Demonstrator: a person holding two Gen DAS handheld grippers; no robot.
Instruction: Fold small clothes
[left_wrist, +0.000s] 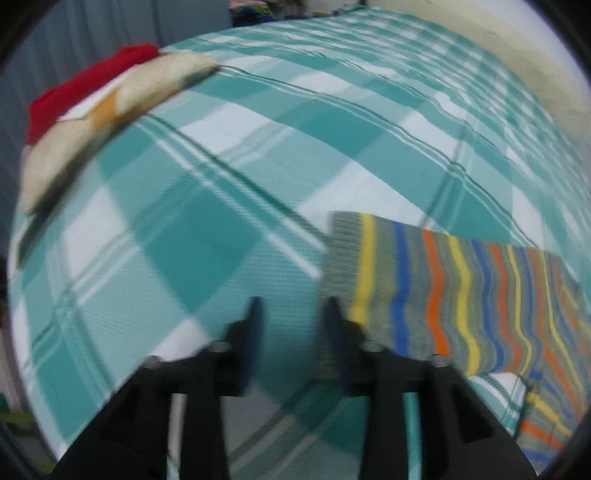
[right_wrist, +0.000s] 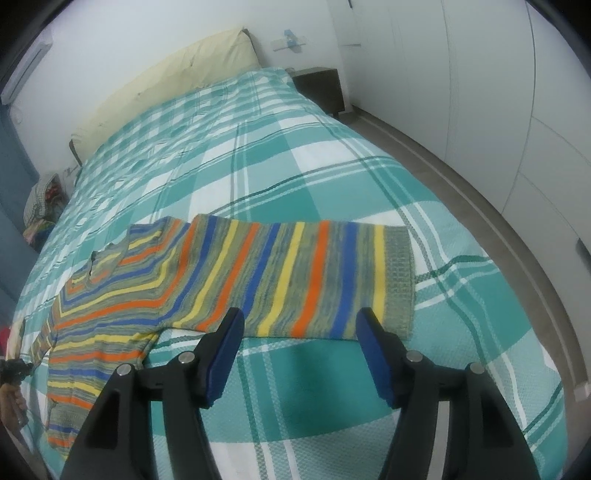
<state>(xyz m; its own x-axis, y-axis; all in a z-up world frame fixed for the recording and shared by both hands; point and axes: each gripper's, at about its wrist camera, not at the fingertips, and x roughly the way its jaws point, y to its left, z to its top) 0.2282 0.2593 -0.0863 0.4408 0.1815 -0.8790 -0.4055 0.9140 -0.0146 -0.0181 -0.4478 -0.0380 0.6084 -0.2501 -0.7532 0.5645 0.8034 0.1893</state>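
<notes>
A small striped knit sweater (right_wrist: 229, 280), grey-green with yellow, blue and orange stripes, lies flat on the teal-and-white checked bedspread (right_wrist: 295, 177). One sleeve stretches right, ending in a ribbed cuff (right_wrist: 399, 266). My right gripper (right_wrist: 299, 325) is open and empty, hovering just in front of that sleeve's near edge. In the blurred left wrist view another ribbed end of the sweater (left_wrist: 443, 291) lies at the right. My left gripper (left_wrist: 293, 314) is open and empty, its right finger (left_wrist: 334, 317) at that ribbed edge.
A folded cream and red garment pile (left_wrist: 103, 110) sits at the bed's far left edge. A cream headboard (right_wrist: 166, 81), a dark nightstand (right_wrist: 321, 88) and white wardrobe doors (right_wrist: 498, 110) surround the bed. A bag of clothes (right_wrist: 40, 206) stands left of the bed.
</notes>
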